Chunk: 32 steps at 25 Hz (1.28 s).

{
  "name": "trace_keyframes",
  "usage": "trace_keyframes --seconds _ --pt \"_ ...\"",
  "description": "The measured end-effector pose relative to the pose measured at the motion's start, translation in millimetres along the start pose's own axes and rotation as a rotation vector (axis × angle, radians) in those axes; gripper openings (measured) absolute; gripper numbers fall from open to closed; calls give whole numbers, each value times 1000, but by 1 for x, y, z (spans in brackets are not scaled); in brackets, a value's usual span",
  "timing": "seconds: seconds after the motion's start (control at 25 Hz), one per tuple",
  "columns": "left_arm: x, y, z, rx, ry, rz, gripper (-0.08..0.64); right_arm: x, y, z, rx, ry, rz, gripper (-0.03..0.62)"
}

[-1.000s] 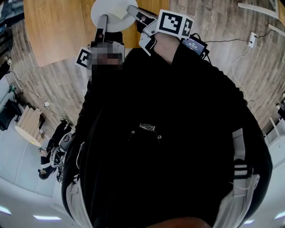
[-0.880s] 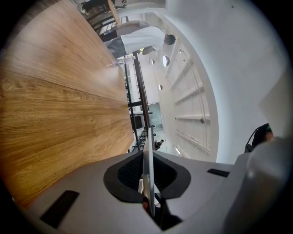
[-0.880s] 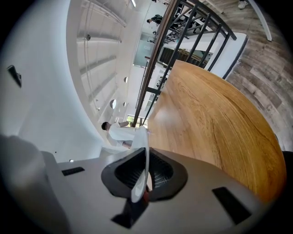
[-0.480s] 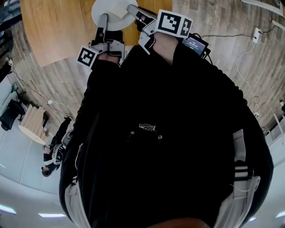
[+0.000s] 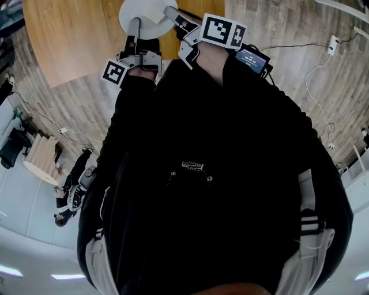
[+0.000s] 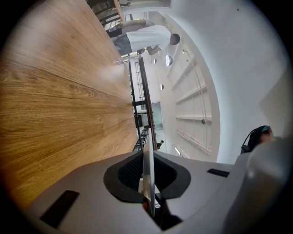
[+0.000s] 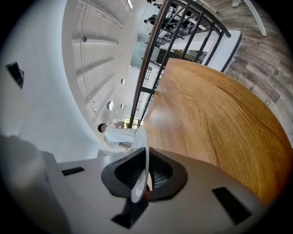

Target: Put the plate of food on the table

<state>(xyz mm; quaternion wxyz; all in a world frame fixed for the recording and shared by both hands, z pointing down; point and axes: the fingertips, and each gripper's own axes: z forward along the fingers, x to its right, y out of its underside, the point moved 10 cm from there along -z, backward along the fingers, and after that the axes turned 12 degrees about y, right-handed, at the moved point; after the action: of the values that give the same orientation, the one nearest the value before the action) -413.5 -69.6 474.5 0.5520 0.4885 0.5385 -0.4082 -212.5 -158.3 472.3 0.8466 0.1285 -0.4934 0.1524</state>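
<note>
At the top of the head view a white plate [image 5: 144, 11] carrying a pale piece of food [image 5: 155, 14] hangs over the round wooden table [image 5: 75, 40]. My left gripper [image 5: 134, 26] is shut on the plate's near-left rim and my right gripper [image 5: 173, 14] on its right rim. The left gripper view shows the thin white rim [image 6: 147, 160] edge-on, clamped between the dark pads, with the tabletop [image 6: 55, 114] beside it. The right gripper view shows the rim [image 7: 143, 164] pinched the same way above the table [image 7: 215, 119].
The black-clad body of the person holding the grippers fills most of the head view. A cable and socket strip [image 5: 326, 50] lie on the wood floor at the right. A black railing [image 7: 183, 27] stands beyond the table, with a person in white [image 7: 118, 135] past it.
Both grippers and the plate between them have sunk a little toward the tabletop, shifting slightly up in the head view. The grip on the rim is unchanged.
</note>
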Motion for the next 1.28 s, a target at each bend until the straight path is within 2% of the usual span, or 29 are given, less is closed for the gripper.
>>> trace_keyframes --seconds 0.68,1.08,1.28 --pt "-45 1 -4 -3 17 -6 26 35 8 20 4 32 20 29" --pt "-73 3 -12 0 27 -29 26 60 12 35 -26 35 24 29" --pt "-84 4 -18 -18 17 -14 26 71 15 42 -47 34 15 29"
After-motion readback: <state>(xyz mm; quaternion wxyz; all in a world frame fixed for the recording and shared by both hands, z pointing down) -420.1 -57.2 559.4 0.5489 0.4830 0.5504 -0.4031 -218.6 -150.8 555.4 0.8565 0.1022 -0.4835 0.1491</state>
